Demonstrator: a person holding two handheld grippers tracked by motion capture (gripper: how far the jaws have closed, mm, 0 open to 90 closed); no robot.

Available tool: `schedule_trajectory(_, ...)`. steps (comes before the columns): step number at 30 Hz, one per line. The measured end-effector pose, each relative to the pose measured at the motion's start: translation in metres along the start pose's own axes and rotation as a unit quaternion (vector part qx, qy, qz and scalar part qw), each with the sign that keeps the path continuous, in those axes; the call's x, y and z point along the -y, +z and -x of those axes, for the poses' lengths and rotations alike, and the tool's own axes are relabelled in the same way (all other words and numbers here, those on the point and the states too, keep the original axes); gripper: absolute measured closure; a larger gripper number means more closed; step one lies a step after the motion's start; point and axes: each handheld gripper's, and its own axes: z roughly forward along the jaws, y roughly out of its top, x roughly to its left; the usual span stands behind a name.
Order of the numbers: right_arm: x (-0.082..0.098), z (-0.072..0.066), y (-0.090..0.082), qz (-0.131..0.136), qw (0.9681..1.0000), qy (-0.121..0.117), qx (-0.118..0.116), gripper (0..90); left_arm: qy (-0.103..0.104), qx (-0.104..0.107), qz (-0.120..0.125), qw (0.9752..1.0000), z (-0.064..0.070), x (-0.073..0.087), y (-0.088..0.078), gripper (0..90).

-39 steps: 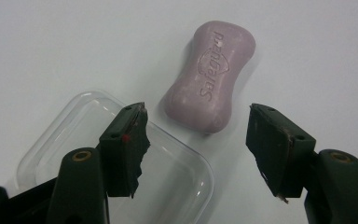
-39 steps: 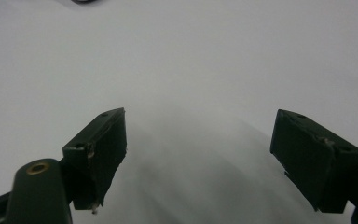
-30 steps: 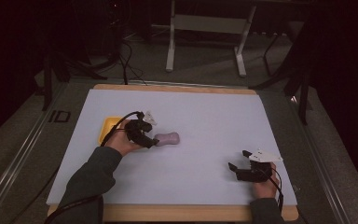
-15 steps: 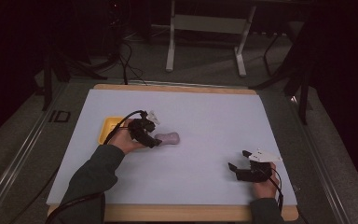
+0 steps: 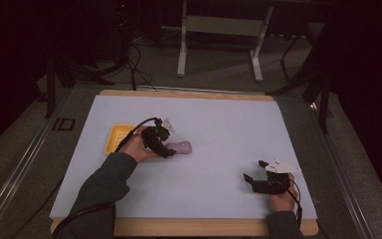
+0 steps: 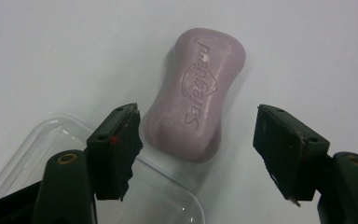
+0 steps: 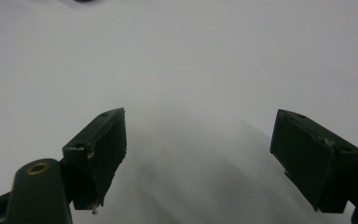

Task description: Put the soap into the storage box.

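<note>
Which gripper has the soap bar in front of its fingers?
The left gripper: the purple soap bar lies flat on the table between its open fingers, which have just been opening, untouched. The right gripper is open over bare table.

Your soap bar (image 6: 196,93) looks waxy and matt, a smooth lilac block with a brand name pressed into its top. Just beside it, the lid (image 6: 98,186) is clear glossy plastic. Beneath the soap bar, the surface (image 5: 229,129) wears a smooth, matt pale sheet with a bare wooden edge (image 5: 189,93). Your left tool (image 6: 198,140) shows matt black plastic pads, scuffed and chipped along their rims.
</note>
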Motion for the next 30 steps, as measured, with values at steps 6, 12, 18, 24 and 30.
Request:
schedule_trajectory(6,0.000,0.000,0.000,0.000,1.0000,0.000,0.000,18.1,-0.003,0.005,-0.002,1.0000,-0.002,-0.004,0.002,37.6)
schedule_trajectory(12,0.000,0.000,0.000,0.001,1.0000,0.000,0.000,18.1,-0.002,0.007,-0.010,0.9999,-0.004,-0.009,0.008,37.4)
schedule_trajectory(18,0.000,0.000,0.000,0.001,1.0000,0.002,0.000,18.1,-0.008,0.010,-0.014,0.9998,-0.006,-0.014,0.016,36.1)
schedule_trajectory(24,0.000,0.000,0.000,0.001,1.0000,0.004,-0.001,18.1,-0.006,0.009,-0.017,0.9998,-0.005,-0.018,0.023,29.1)
schedule_trajectory(30,0.000,0.001,0.000,0.000,1.0000,0.006,-0.001,18.1,-0.006,0.015,-0.028,0.9995,-0.003,-0.021,0.035,27.6)
